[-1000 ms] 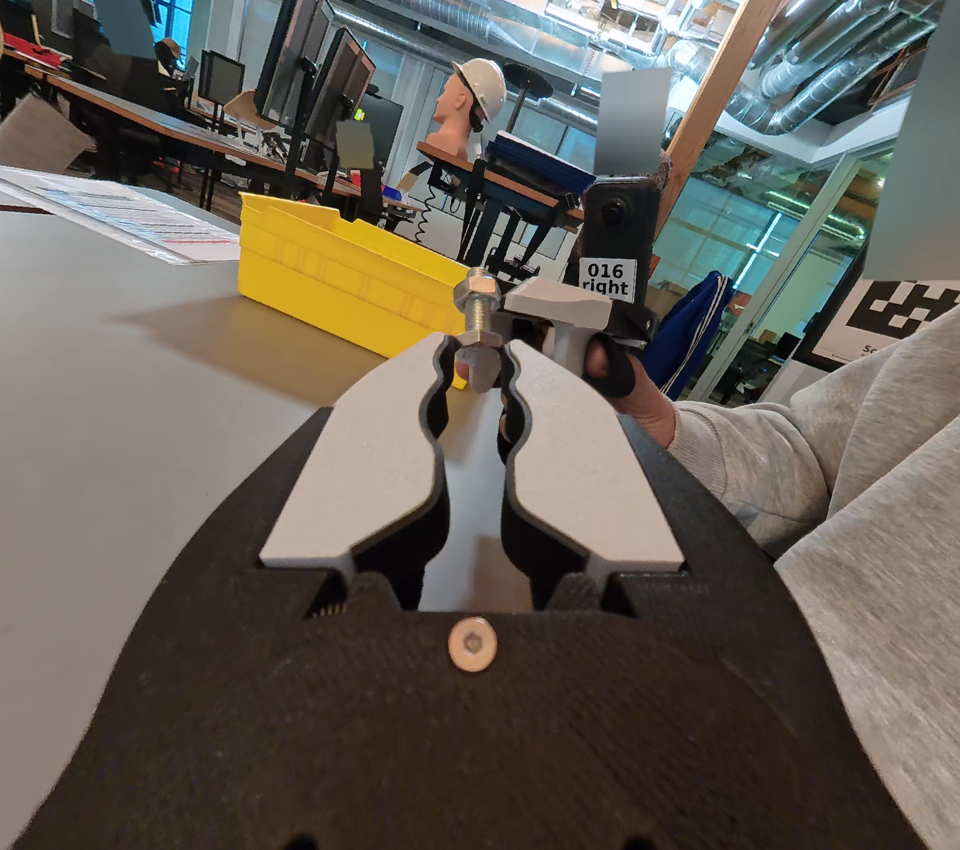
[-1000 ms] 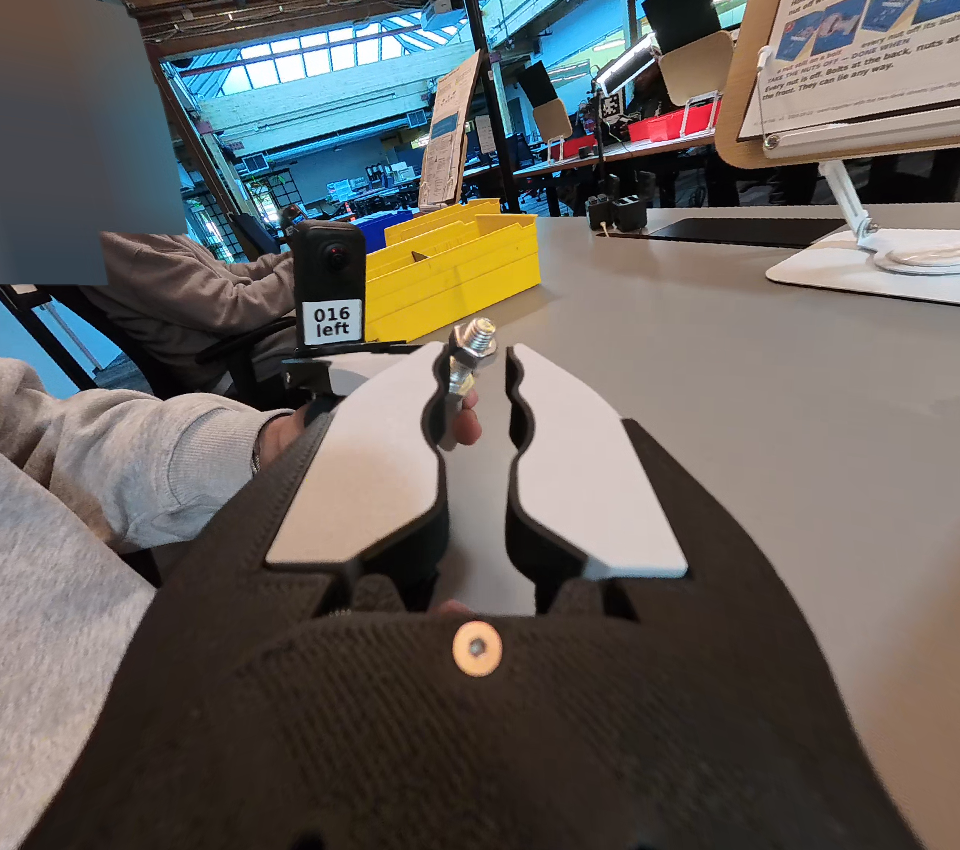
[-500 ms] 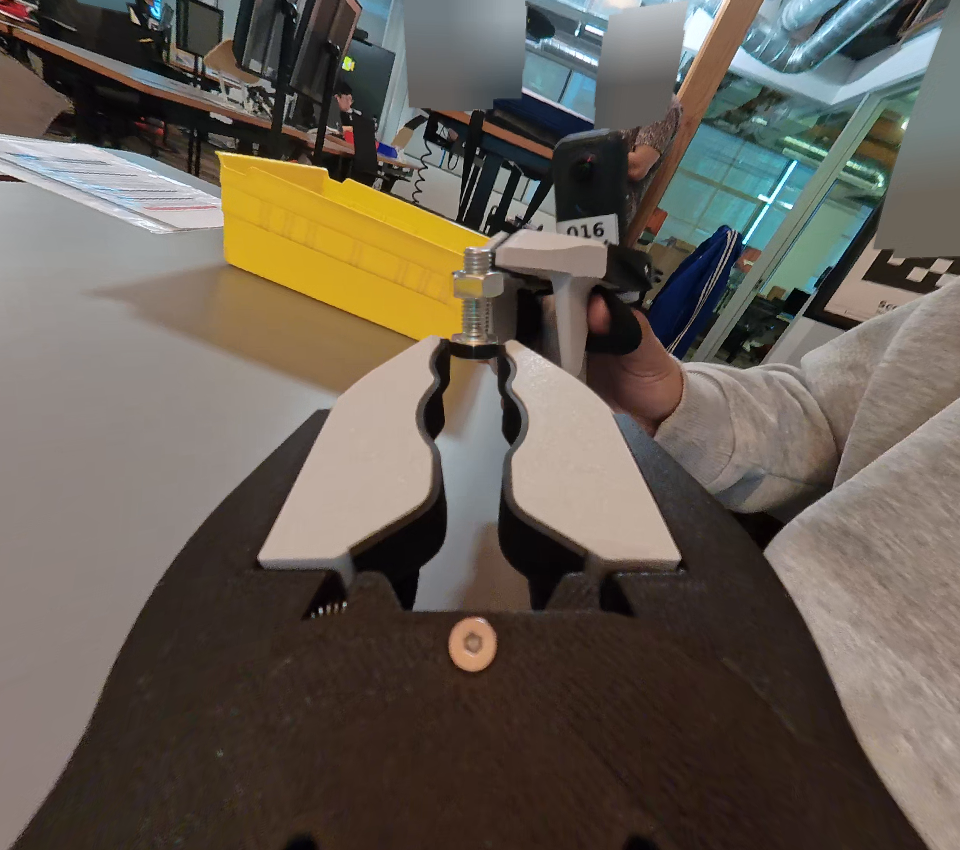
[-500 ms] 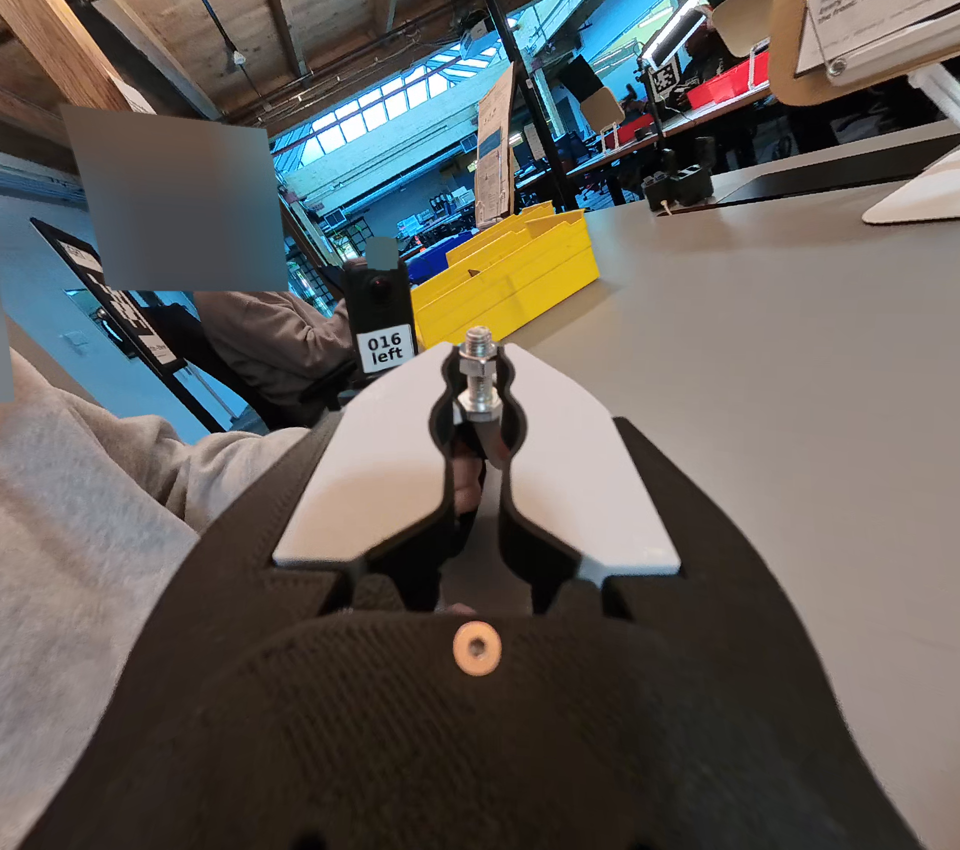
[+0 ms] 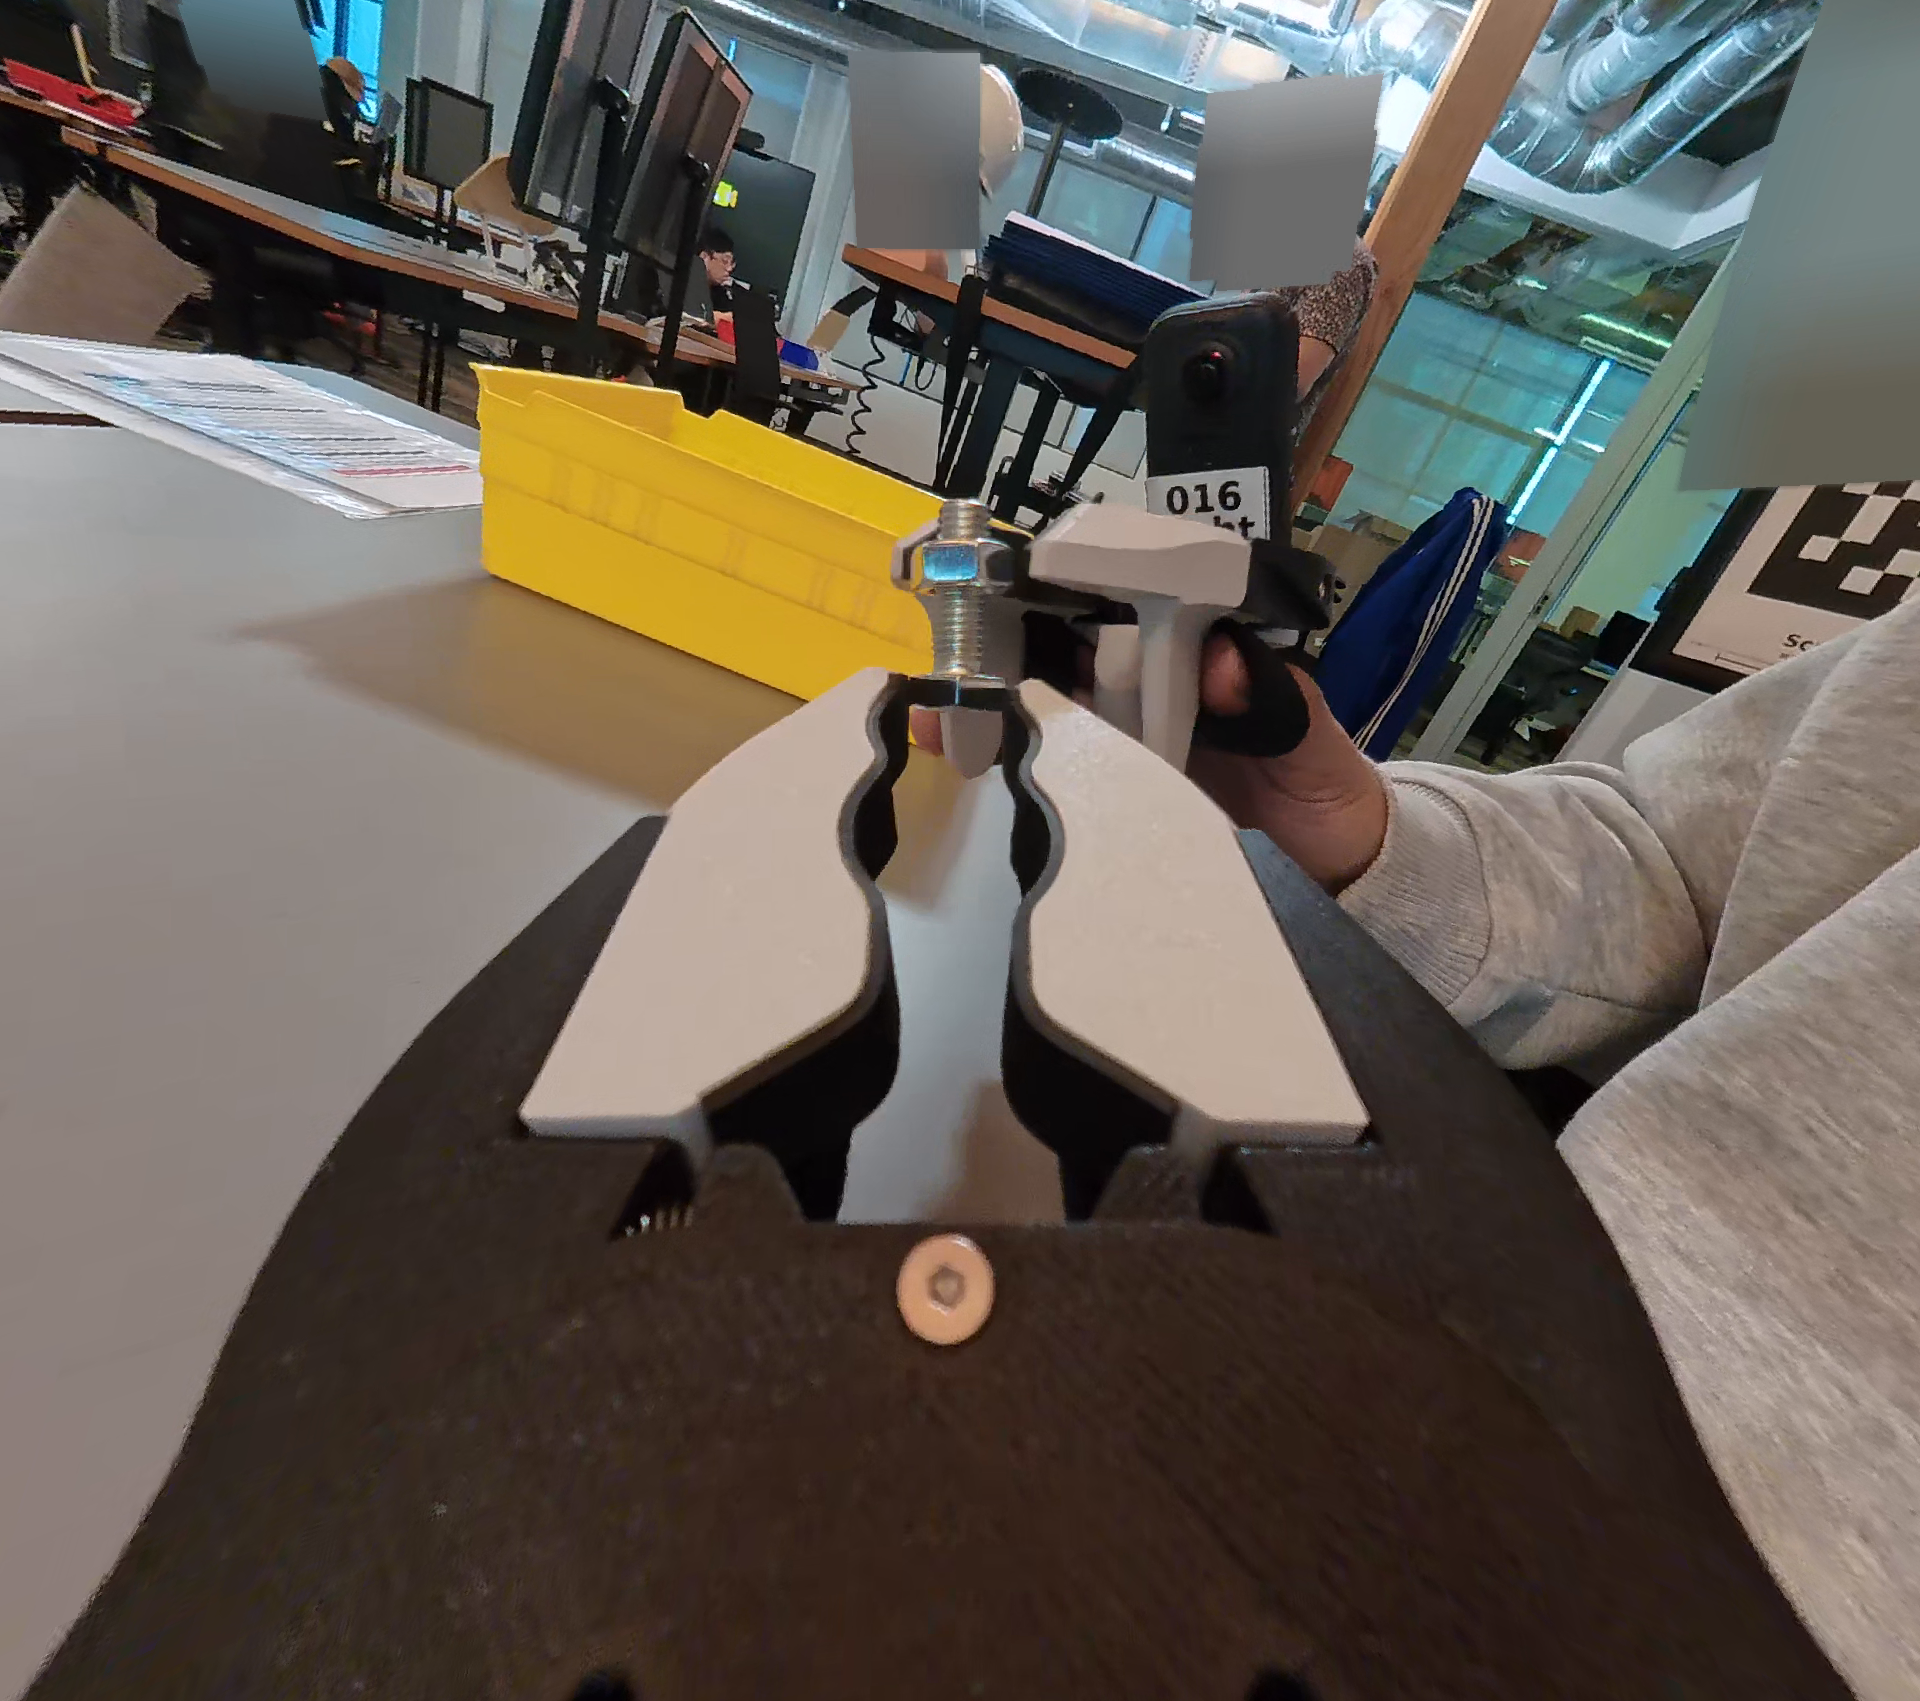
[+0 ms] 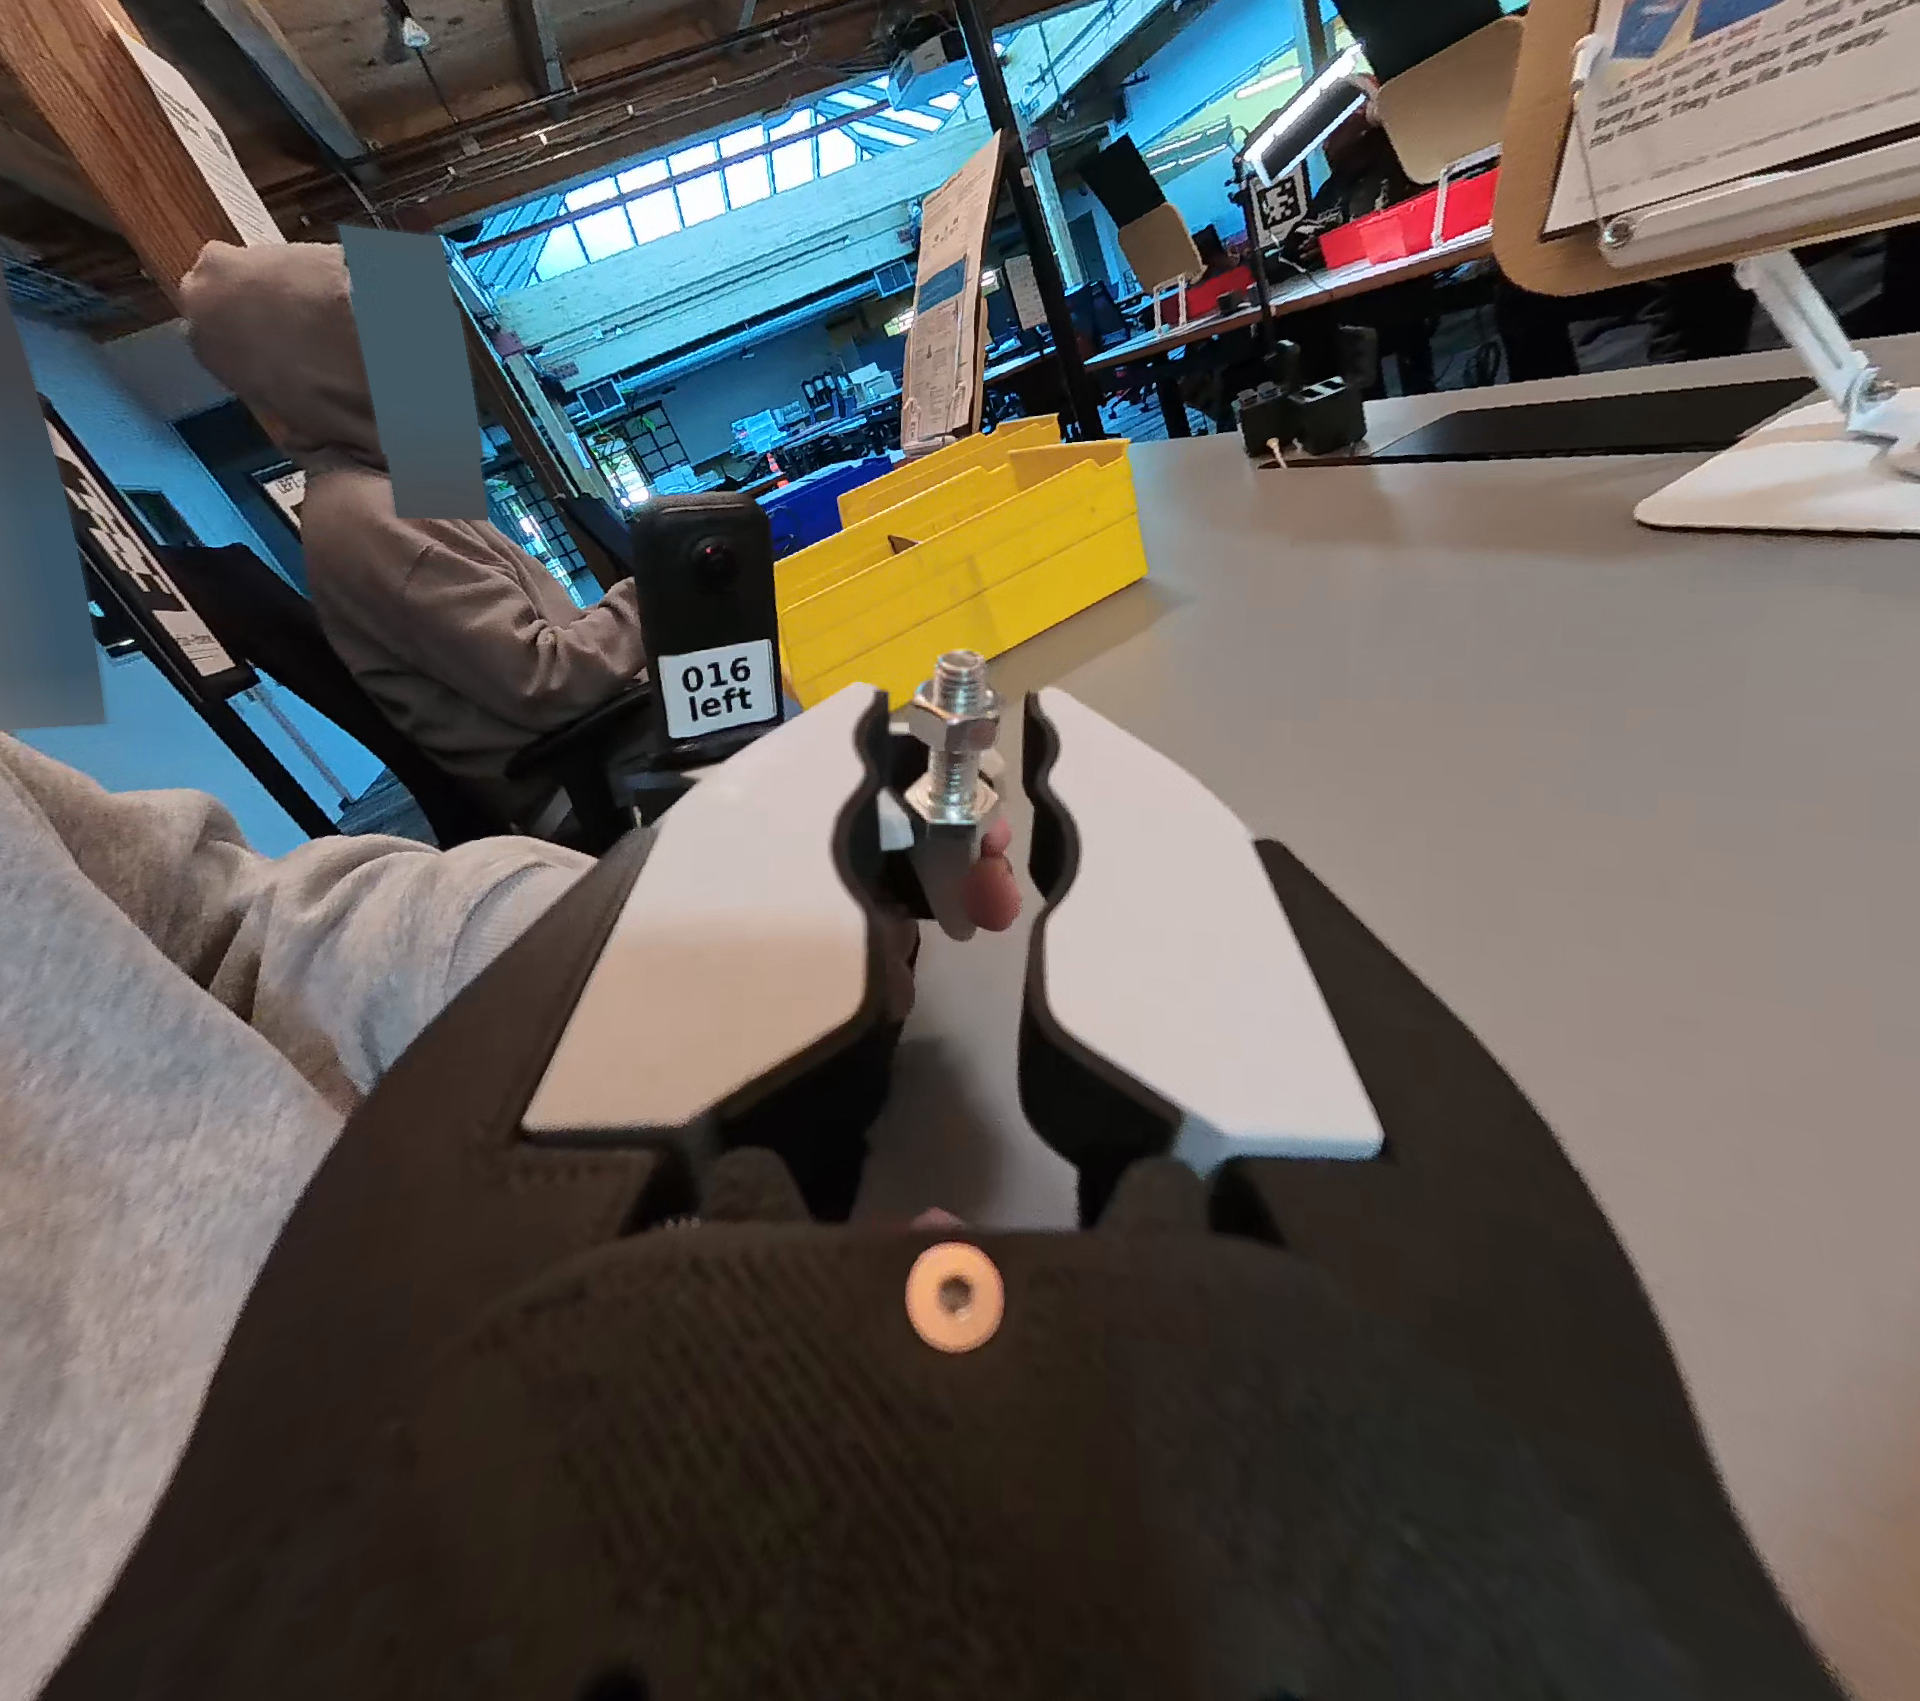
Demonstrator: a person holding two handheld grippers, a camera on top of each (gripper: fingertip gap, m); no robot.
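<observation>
A silver bolt (image 5: pixel 958 633) stands upright, its head clamped between the tips of my left gripper (image 5: pixel 954 701), which is shut on it above the grey table (image 5: pixel 208 820). A hex nut (image 5: pixel 951 565) sits high on the thread. My right gripper (image 6: pixel 954 706) straddles the nut (image 6: pixel 954 721) with its jaws apart and a gap on each side. In the left wrist view the right gripper (image 5: pixel 1122 560) comes in from the right at nut height. A person's hand and grey sleeve (image 5: pixel 1662 924) hold it.
A yellow bin (image 5: pixel 675 529) stands on the table behind the bolt and also shows in the right wrist view (image 6: pixel 966 571). A laminated sheet (image 5: pixel 260 425) lies far left. A board on a white stand (image 6: pixel 1787 477) is at the right. A seated person in a hoodie (image 6: pixel 416 591) is off the table's edge. My left and right fingertips are right by each other.
One second ago the right jaws were open beside the bolt. Half a second ago they were shut on the nut. Now they stand apart around it. The left gripper still holds the bolt.
</observation>
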